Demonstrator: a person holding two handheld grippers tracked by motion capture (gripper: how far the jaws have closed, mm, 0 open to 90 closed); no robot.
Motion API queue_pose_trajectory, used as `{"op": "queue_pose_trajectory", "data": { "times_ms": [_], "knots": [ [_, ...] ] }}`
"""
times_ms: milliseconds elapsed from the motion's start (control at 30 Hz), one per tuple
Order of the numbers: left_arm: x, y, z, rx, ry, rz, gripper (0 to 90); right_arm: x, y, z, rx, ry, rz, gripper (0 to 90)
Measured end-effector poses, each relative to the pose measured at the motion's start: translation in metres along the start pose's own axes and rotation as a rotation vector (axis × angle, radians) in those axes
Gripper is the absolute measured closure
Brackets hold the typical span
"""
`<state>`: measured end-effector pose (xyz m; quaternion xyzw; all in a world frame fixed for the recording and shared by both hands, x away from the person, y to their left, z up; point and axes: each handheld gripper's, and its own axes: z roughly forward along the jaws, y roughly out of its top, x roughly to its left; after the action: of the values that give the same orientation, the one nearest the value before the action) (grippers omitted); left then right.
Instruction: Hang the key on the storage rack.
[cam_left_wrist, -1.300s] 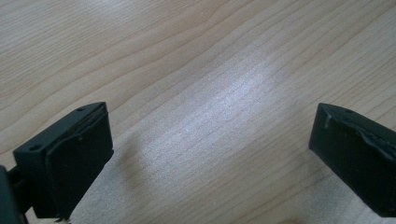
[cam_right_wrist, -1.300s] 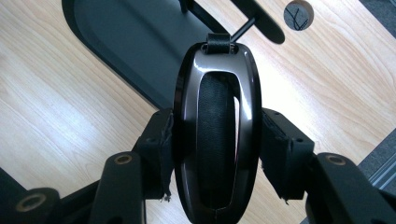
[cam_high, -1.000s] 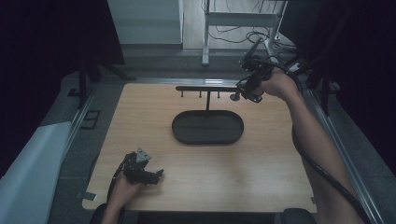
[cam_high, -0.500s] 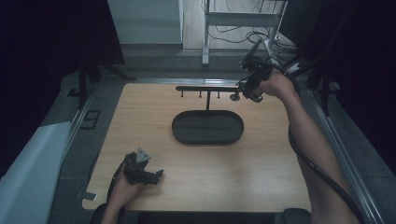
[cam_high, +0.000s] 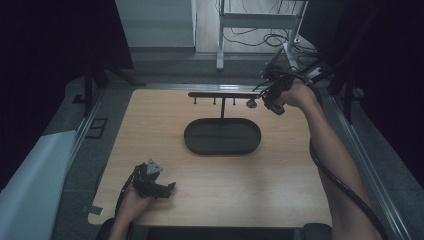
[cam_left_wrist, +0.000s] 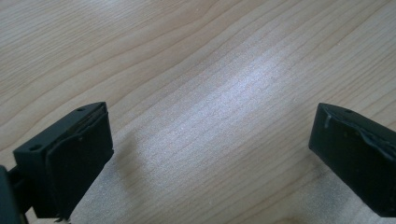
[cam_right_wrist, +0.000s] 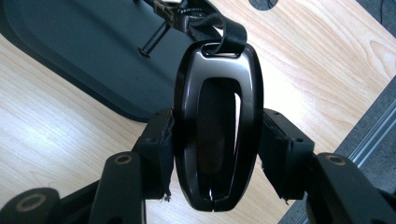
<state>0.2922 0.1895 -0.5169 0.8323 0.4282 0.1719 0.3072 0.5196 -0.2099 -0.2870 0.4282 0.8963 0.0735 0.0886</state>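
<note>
We find a glossy black key fob (cam_right_wrist: 217, 126) with a strap loop at its top pinched between the jaws of the right gripper (cam_right_wrist: 217, 154), held above the table's far right area beside the end of the black hook rack (cam_high: 222, 95). Below the rack sits its dark oval tray (cam_high: 222, 136) on the wooden table (cam_high: 280, 175). The left gripper (cam_high: 167, 187) rests near the front left edge, jaws spread wide over bare wood.

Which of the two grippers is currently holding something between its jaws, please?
The right gripper, up by the black rack: its jaws clamp a glossy black key fob. The left gripper is open over the bare wooden table.
</note>
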Motion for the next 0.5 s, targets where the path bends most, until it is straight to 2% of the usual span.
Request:
{"op": "queue_pose_trajectory", "data": {
  "times_ms": [167, 500],
  "knots": [
    [0.0, 0.0, 0.0, 0.001, 0.0, 0.001, 0.0, -0.001, -0.003, 0.011, 0.019, -0.004, 0.003, 48.0],
    [-0.001, 0.0, 0.001, -0.001, -0.001, -0.001, 0.0, -0.005, -0.01, 0.031, 0.026, 0.027, 0.015, 48.0]
  ]
}}
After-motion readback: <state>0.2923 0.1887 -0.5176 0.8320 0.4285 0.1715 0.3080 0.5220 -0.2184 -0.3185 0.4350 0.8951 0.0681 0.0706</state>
